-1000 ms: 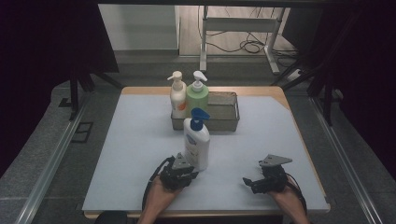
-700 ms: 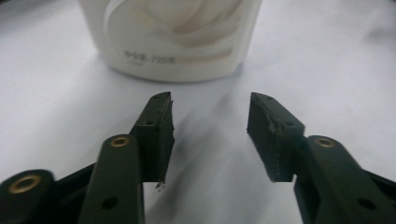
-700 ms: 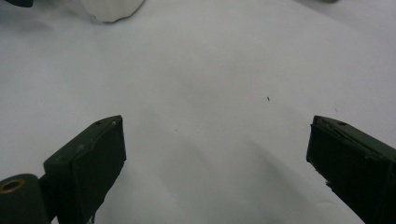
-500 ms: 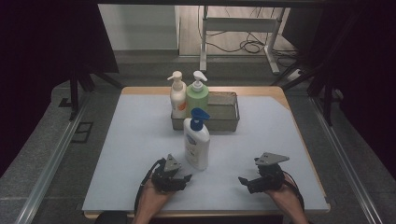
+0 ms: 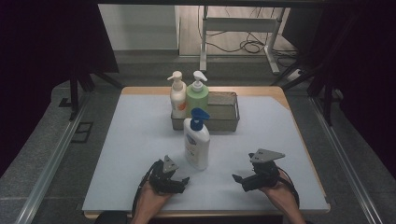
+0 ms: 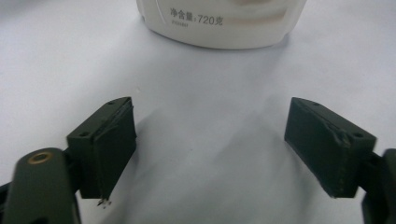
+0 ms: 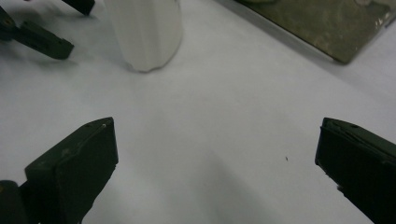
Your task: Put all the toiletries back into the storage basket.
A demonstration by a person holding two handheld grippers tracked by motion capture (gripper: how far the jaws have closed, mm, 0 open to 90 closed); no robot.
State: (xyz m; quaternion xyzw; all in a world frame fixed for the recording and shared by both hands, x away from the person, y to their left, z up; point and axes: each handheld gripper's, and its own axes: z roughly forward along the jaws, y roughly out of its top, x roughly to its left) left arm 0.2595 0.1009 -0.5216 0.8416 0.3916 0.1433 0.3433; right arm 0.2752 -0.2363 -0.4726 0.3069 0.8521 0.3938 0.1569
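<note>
A white lotion bottle with a blue pump [image 5: 196, 142] stands upright on the pale table mat [image 5: 140, 140]. My left gripper [image 5: 182, 183] lies low on the mat just front-left of it, apart from it. In the left gripper view its jaws [image 6: 210, 149] have just been opening and stand wide, with bare mat between them and the bottle's base [image 6: 219, 23] a little ahead. My right gripper [image 5: 240, 182] hovers front-right of the bottle and points left. It is open [image 7: 215, 163] over bare mat, with the bottle [image 7: 147, 32] farther off.
A grey metal basket [image 5: 226, 122] stands behind the bottle; its left end holds a white pump bottle with an orange label [image 5: 177, 95] and a green pump bottle [image 5: 197, 98]. The basket's corner [image 7: 327, 23] and the left gripper's jaw [image 7: 42, 39] show in the right gripper view.
The left gripper has let go of the blue-pump bottle, opened, and drawn back toward the front edge. The bottle stays standing. The right gripper has risen slightly and shifted left.
</note>
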